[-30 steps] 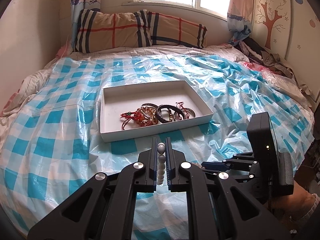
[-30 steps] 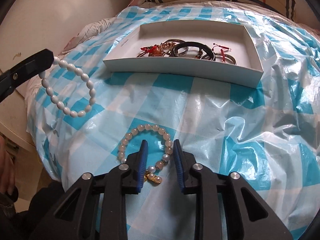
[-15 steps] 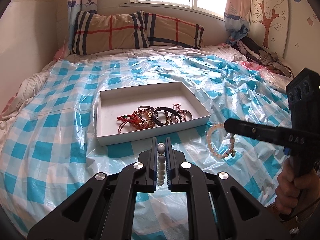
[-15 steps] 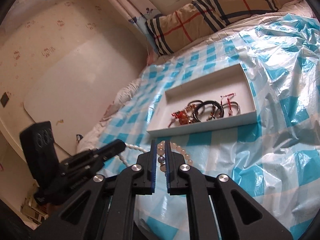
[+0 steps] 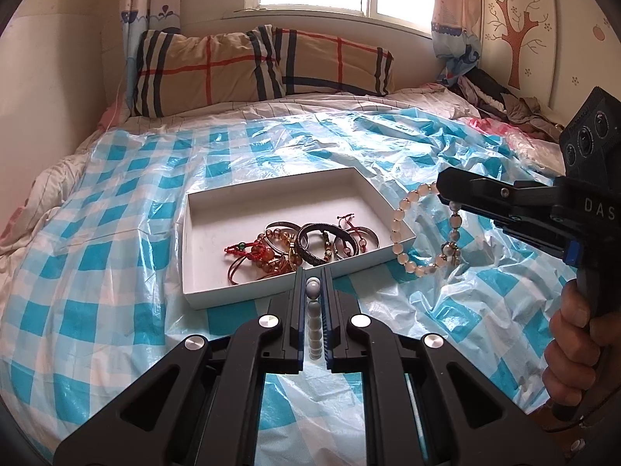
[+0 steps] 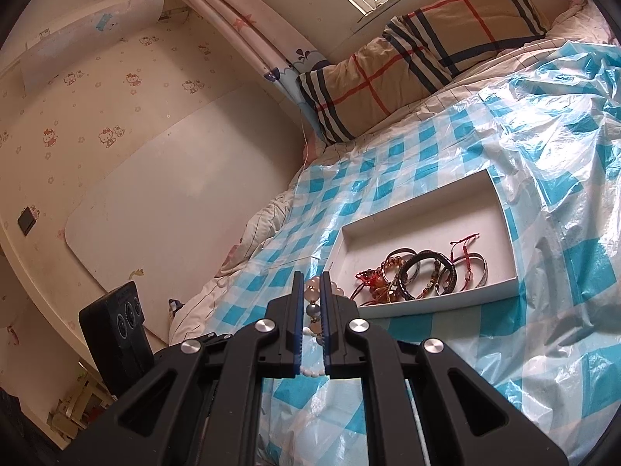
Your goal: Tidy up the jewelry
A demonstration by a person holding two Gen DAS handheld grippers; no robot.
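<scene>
A white shallow box (image 5: 202,233) lies on the bed and holds several bracelets (image 5: 302,244) along its near side. My left gripper (image 5: 313,285) is shut on a white bead bracelet (image 5: 313,322), held above the sheet just before the box's near edge. My right gripper (image 5: 442,190) is shut on a pale peach bead bracelet (image 5: 403,240) that hangs over the box's right corner. In the right wrist view the right gripper (image 6: 312,299) pinches its bracelet (image 6: 312,291), left of the box (image 6: 500,287).
A blue and white checked plastic sheet (image 5: 97,272) covers the bed. Plaid pillows (image 5: 252,66) lie at the head under the window. Clothes (image 5: 504,97) pile at the far right. A wall (image 6: 116,155) runs along the bed's left side.
My right gripper has closed on the peach bracelet, lifted it off the sheet and carried it up to the box's right corner. My left gripper has edged nearer the box.
</scene>
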